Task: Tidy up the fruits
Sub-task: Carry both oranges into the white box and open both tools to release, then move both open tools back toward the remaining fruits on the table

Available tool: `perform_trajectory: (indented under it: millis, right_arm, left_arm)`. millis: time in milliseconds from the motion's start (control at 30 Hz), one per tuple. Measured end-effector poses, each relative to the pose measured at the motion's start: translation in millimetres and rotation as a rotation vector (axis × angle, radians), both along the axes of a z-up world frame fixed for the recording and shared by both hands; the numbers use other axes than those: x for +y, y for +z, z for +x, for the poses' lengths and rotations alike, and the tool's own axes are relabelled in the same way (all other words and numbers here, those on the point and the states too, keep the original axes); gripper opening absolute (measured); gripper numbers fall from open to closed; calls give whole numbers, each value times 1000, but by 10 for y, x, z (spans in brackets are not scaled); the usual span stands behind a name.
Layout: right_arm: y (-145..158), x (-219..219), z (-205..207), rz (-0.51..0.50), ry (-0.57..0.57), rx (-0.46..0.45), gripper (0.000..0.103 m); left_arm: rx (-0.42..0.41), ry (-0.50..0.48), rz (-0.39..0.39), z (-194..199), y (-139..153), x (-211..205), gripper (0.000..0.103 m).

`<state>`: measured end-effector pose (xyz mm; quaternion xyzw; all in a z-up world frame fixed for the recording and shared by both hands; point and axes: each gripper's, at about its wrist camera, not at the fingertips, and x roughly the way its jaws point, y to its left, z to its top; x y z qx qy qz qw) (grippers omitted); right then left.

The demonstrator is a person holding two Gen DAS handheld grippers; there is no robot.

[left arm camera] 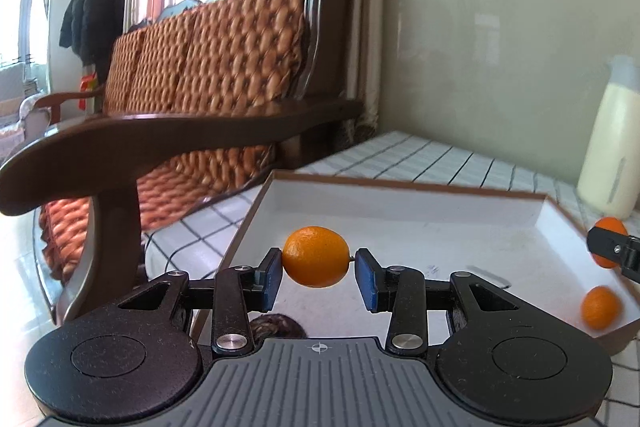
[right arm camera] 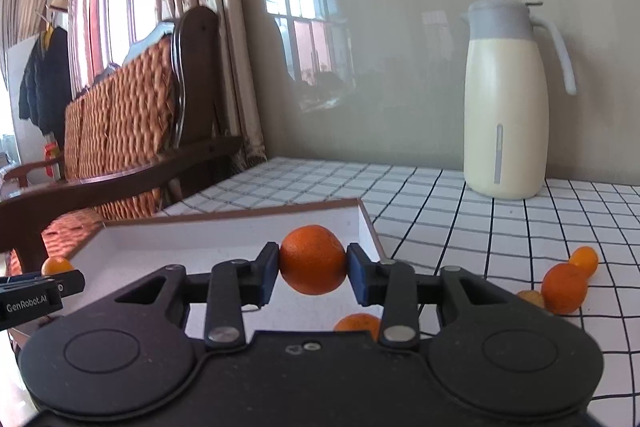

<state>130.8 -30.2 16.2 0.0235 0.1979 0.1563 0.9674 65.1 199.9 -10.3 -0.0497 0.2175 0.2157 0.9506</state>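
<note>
Left wrist view shows the left gripper (left arm camera: pixel 316 273) clamped on a mandarin (left arm camera: pixel 316 256), held above the white cardboard tray (left arm camera: pixel 420 205); another mandarin in the tray (left arm camera: pixel 601 313) lies at 4 o'clock. In the right wrist view the right gripper (right arm camera: pixel 313 273) is closed on its own mandarin (right arm camera: pixel 313 259), also over the tray's near right corner. Three loose mandarins (right arm camera: pixel 565 287) wait on the checked worktop (right arm camera: pixel 440 195) at 3 o'clock, near the thermos jug (right arm camera: pixel 506 115). For a good release, I judge each fruit should be lowered close to the tray floor before the fingers part, well apart from the other gripper, so nothing rolls out.
</note>
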Motion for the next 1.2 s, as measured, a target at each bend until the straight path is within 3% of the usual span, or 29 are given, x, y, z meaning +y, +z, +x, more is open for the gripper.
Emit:
perform_trajectory:
  millis: [67, 100, 133, 167, 200, 300, 567, 900, 1200]
  right_arm:
    - [36, -21, -63, 16, -26, -44, 66]
    - [67, -45, -108, 36, -34, -74, 72]
    - [113, -71, -163, 49, -41, -107, 78]
    - [147, -91, -200, 55, -38, -126, 80]
    - [177, -118, -231, 64, -33, -141, 82]
    - [243, -227, -354, 108, -43, -189, 97]
    - [342, -412, -418, 144, -35, -224, 97]
    - [342, -508, -464, 132, -48, -210, 97]
    - [325, -636, -513, 103, -62, -194, 97]
  left_arm:
    - [38, 7, -26, 44, -22, 25, 40]
    - [26, 4, -48, 21, -6, 37, 46]
    - [8, 4, -53, -12, 25, 35, 57]
    - [-9, 13, -45, -49, 60, 23, 88]
    - [-38, 31, -29, -97, 107, 5, 103]
    - [-137, 29, 48, -260, 233, -104, 103]
    - [-184, 20, 151, -423, 283, -311, 103]
    - [-143, 33, 68, -361, 248, -247, 103]
    - [-115, 2, 56, -301, 192, -382, 103]
